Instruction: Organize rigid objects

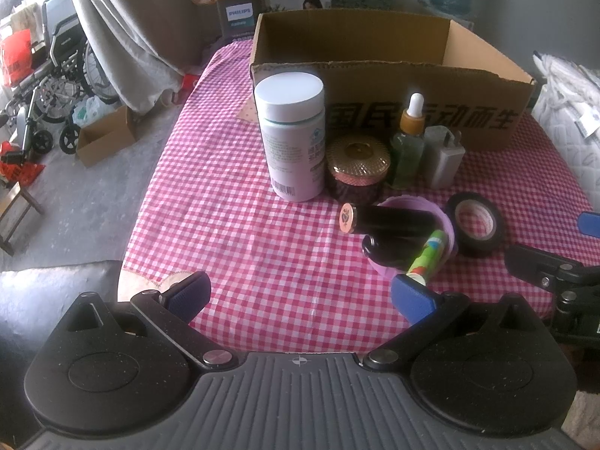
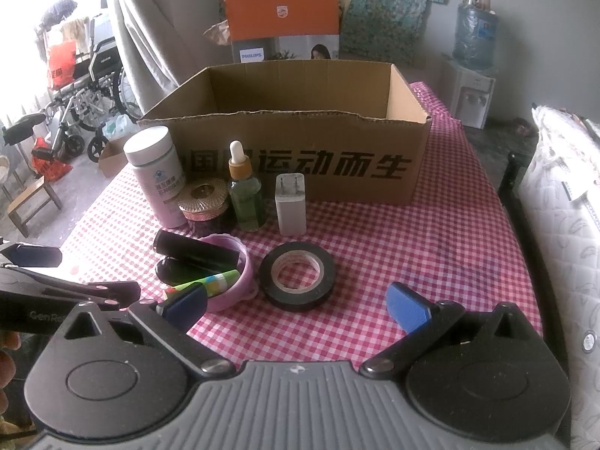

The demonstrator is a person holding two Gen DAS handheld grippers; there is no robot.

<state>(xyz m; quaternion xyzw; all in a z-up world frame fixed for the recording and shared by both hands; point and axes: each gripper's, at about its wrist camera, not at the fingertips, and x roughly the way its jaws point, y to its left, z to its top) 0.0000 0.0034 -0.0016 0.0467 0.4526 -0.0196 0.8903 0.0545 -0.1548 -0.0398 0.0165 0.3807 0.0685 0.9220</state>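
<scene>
Both claws sit low at the bottom of their frames over the pink checked tablecloth (image 1: 232, 225); the left gripper (image 1: 300, 292) has its blue pads spread wide with nothing between them, and the right gripper (image 2: 296, 305) is spread wide too, also empty. The cardboard box (image 2: 300, 165) stands open at the top centre. Lined up right in front of it: a white pill bottle (image 1: 290, 138), a gold-lidded jar (image 1: 356, 168), a green dropper bottle (image 1: 407, 142) and a white charger plug (image 1: 442, 157). Nearer the camera, a pink dish (image 2: 240, 273) holds two dark tubes (image 2: 198, 253) and a green lip balm (image 2: 210, 284); the black tape roll (image 2: 298, 275) lies flat just right of the dish, centre of the right wrist view.
</scene>
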